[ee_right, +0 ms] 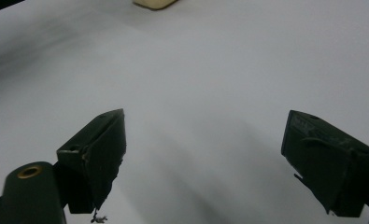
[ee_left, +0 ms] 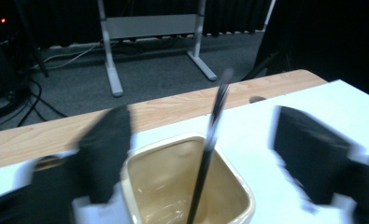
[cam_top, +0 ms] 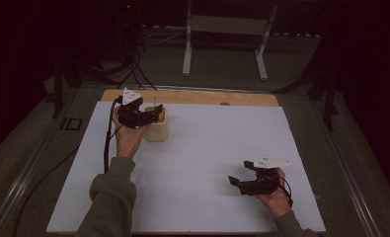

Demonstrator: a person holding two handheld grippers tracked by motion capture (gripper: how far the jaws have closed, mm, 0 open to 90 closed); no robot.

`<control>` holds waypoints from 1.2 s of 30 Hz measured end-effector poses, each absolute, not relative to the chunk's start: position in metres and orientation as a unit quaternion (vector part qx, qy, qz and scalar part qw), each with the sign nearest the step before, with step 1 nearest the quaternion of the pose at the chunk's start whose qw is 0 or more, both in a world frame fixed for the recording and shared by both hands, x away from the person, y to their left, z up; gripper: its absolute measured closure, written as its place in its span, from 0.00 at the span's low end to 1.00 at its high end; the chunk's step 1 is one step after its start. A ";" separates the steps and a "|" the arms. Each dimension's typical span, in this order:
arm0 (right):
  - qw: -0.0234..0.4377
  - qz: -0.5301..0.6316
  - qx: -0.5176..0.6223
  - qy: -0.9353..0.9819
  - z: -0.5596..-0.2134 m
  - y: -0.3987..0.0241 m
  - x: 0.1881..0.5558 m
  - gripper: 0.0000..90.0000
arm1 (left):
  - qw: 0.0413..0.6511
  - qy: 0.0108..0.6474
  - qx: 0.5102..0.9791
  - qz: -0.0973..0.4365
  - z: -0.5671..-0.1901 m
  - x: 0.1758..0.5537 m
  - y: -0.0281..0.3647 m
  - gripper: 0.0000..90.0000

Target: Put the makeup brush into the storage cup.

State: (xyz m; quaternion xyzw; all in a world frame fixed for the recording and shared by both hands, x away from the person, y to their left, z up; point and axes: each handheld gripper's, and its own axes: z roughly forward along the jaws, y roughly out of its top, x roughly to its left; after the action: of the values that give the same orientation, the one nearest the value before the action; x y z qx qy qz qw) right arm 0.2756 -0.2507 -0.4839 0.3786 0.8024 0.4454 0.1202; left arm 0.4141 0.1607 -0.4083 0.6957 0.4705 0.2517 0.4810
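Observation:
A cream square cup (cam_top: 157, 130) stands on the white sheet near the table's far left. A thin black stick (ee_left: 211, 140) stands in the cup (ee_left: 240, 189), leaning on its far rim. My left gripper (cam_top: 154, 114) hovers over the cup's mouth. In the left gripper view the left gripper (ee_left: 198, 122) has its jaws wide apart on either side of the stick, and neither pad touches it. My right gripper (cam_top: 238, 173) is held low over the sheet at the near right. Its jaws (ee_right: 205, 133) are open with nothing between them. The cup's base (ee_right: 154, 3) shows far ahead of it.
The white sheet (cam_top: 207, 163) covers most of the table, with a bare wooden strip (cam_top: 192, 97) along the far edge. Beyond the table a white metal stand (cam_top: 227, 34) rests on the grey floor. Black cables (cam_top: 133, 74) run across the floor at the far left.

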 end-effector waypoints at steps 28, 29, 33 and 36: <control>0.120 0.446 0.380 0.801 -0.484 -0.251 0.276 0.15 | 0.475 0.480 0.693 0.254 -0.405 0.413 0.172 0.04; 0.120 0.446 0.380 0.801 -0.484 -0.251 0.276 0.15 | 0.474 0.480 0.692 0.255 -0.405 0.413 0.173 0.03; 0.120 0.445 0.381 0.801 -0.484 -0.251 0.276 0.15 | 0.474 0.479 0.693 0.255 -0.403 0.412 0.175 0.02; 0.121 0.446 0.381 0.801 -0.484 -0.251 0.276 0.15 | 0.472 0.476 0.697 0.256 -0.403 0.411 0.176 0.01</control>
State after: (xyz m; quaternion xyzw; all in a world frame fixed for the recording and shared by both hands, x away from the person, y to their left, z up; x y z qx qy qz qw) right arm 0.2763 -0.2512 -0.4839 0.3812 0.8007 0.4461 0.1209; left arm 0.4108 0.1760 -0.4028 0.6965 0.4760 0.2555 0.4722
